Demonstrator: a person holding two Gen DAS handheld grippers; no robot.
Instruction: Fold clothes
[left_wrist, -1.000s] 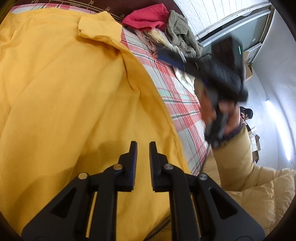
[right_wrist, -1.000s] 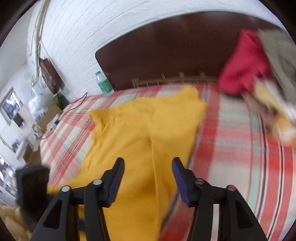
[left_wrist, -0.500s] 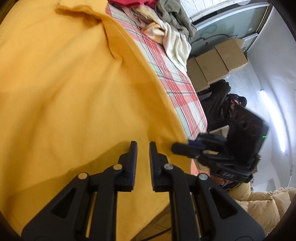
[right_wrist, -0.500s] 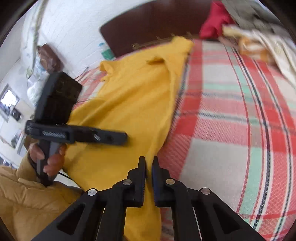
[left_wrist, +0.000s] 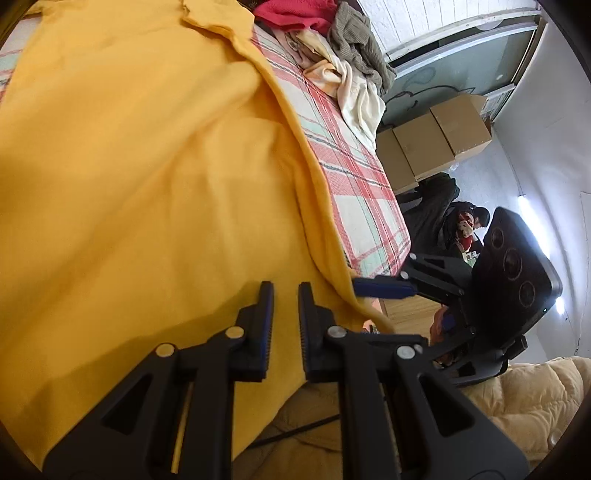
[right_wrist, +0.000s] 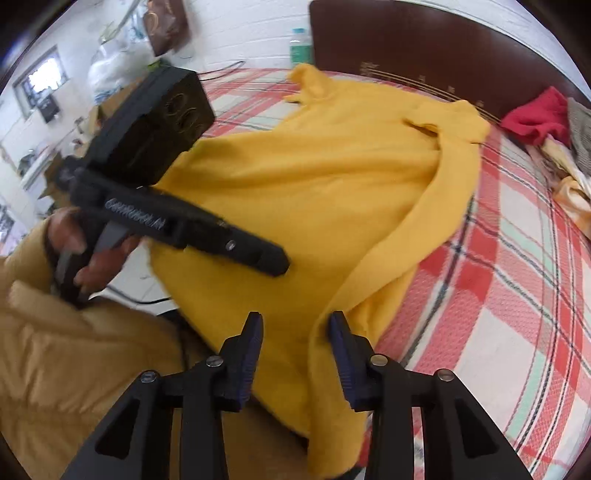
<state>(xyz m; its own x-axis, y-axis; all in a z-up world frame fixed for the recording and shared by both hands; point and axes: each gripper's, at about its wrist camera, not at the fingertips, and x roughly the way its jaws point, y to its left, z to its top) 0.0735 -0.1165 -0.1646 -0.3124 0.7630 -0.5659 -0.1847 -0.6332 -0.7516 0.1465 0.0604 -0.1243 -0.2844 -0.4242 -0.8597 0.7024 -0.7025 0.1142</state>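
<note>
A large yellow garment (left_wrist: 147, 177) lies spread over the plaid bed (left_wrist: 354, 177), its near hem hanging over the bed's front edge. It also shows in the right wrist view (right_wrist: 332, 177). My left gripper (left_wrist: 285, 295) hovers over the hem with its jaws nearly together and nothing between them. My right gripper (right_wrist: 295, 325) is open at the garment's near right corner, the hem lying between its fingers. It shows in the left wrist view (left_wrist: 384, 288) beside the hem's edge.
A pile of red, grey and cream clothes (left_wrist: 332, 37) lies at the far right of the bed, seen too in the right wrist view (right_wrist: 546, 122). A dark headboard (right_wrist: 424, 48) stands behind. Cardboard boxes (left_wrist: 432, 140) stand beyond the bed. My tan jacket (right_wrist: 74, 369) is at the front.
My right gripper has opened from shut and sits around the near right hem. The left gripper stays nearly shut over the hem; its view tilted back toward the bed's far end.
</note>
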